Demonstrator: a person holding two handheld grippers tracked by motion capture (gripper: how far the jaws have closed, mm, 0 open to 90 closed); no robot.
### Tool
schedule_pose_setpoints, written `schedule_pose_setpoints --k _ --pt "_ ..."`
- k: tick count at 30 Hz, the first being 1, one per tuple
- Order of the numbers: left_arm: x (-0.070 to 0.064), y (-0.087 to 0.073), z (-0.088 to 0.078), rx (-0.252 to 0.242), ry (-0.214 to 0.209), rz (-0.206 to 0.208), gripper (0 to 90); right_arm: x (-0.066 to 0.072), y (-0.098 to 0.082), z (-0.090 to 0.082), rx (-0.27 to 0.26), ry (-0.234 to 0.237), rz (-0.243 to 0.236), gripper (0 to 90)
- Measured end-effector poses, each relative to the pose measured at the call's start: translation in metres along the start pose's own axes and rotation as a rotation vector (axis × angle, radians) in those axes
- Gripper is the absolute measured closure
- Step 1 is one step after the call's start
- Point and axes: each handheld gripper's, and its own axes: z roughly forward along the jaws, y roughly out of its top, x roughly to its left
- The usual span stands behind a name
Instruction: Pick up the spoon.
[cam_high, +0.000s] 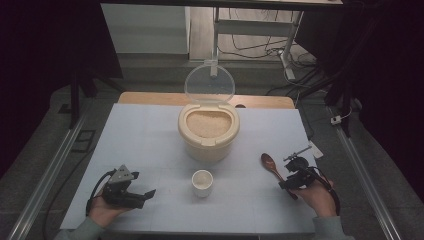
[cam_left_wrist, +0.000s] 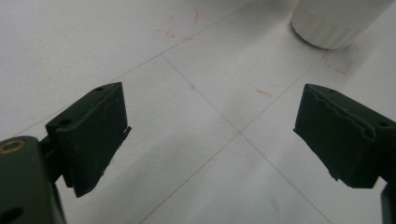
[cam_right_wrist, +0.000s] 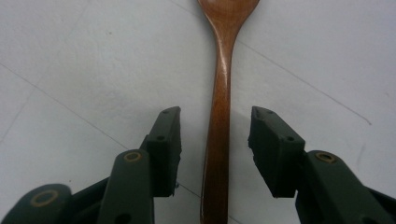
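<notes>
A brown wooden spoon (cam_high: 270, 164) lies on the white table cover at the right, bowl pointing away from the person. My right gripper (cam_high: 286, 184) sits low over its handle. In the right gripper view the spoon (cam_right_wrist: 222, 88) handle runs straight up between the two jaws of my right gripper (cam_right_wrist: 215, 137), with a gap on each side, so the gripper is open. My left gripper (cam_high: 148, 193) rests in the person's hand at the front left, jaws wide apart and nothing between them (cam_left_wrist: 212, 126). A small white cup (cam_high: 202, 182) stands front centre, also seen as the cup (cam_left_wrist: 336, 23) beyond the left jaws.
A cream container of rice (cam_high: 208, 131) stands mid-table with its clear round lid (cam_high: 209, 84) flipped up behind it. The white table cover (cam_high: 145, 135) carries thin grid lines and red marks. Metal rails run along both sides of the table.
</notes>
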Motion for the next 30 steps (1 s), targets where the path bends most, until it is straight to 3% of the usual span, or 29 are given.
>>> schedule_pose_setpoints --k 8,9,16,21,25,30 --pt "0.000 0.000 0.000 0.001 0.001 0.003 9.3 0.001 -0.001 0.008 0.037 -0.022 -0.011 68.0" --pt "0.000 0.000 0.000 0.000 0.002 0.003 9.2 0.003 0.000 0.008 0.034 -0.019 -0.018 74.8" --pt "-0.001 0.000 0.001 0.005 0.002 0.008 9.2 0.001 0.001 0.009 0.031 -0.011 0.009 79.1" --pt "-0.001 0.000 0.000 0.004 0.001 0.009 9.2 0.003 0.002 0.009 0.030 -0.026 -0.011 79.6" --pt "-0.001 -0.001 0.000 0.005 0.004 0.008 9.3 0.001 0.002 0.005 0.001 -0.016 -0.006 79.6" --pt "-0.001 -0.001 0.000 0.006 0.004 0.010 9.3 0.001 0.002 -0.011 -0.083 0.045 -0.020 79.6"
